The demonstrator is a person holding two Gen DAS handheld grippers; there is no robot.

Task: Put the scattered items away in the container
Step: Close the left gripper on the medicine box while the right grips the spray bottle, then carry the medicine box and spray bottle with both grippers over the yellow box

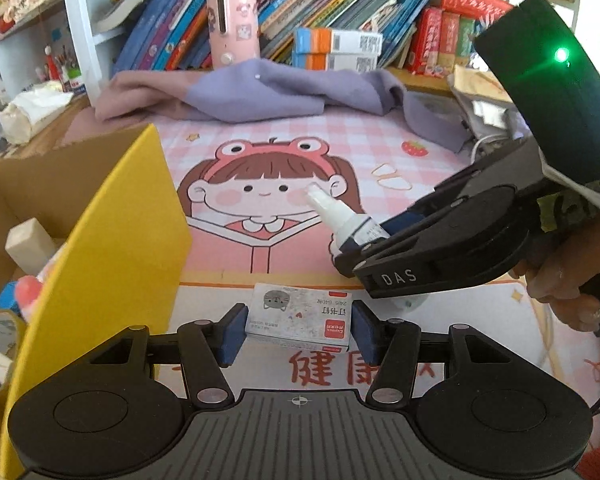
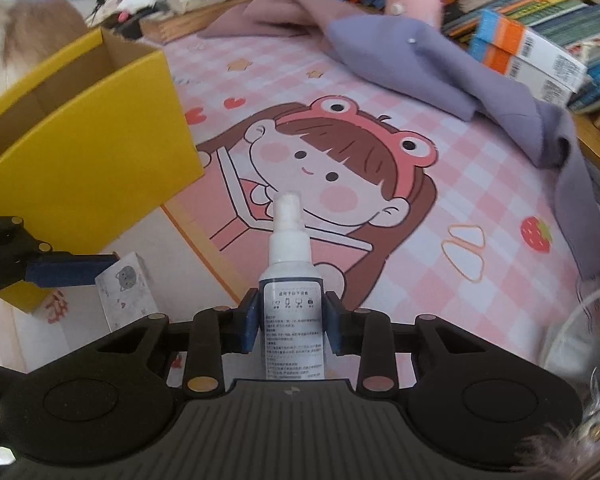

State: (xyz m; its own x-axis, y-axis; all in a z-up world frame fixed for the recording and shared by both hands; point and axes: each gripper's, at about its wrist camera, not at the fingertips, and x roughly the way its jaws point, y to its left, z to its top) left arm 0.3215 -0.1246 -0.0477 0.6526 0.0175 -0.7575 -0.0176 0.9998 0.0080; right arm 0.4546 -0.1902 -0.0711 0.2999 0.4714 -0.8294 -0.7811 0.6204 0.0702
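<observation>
Spray bottle [image 2: 291,280] is clamped between the right gripper [image 2: 291,322] pads, nozzle pointing to 12 o'clock over the pink mat [image 2: 440,240]. Staple box [image 1: 300,316] is clamped in the left gripper [image 1: 298,330], with the yellow box [image 1: 100,240] at its 9 o'clock.

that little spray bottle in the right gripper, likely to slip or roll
The spray bottle looks smooth and round, so it would probably roll if laid on the mat. The right gripper pinches only its lower body, so it may pivot.
</observation>
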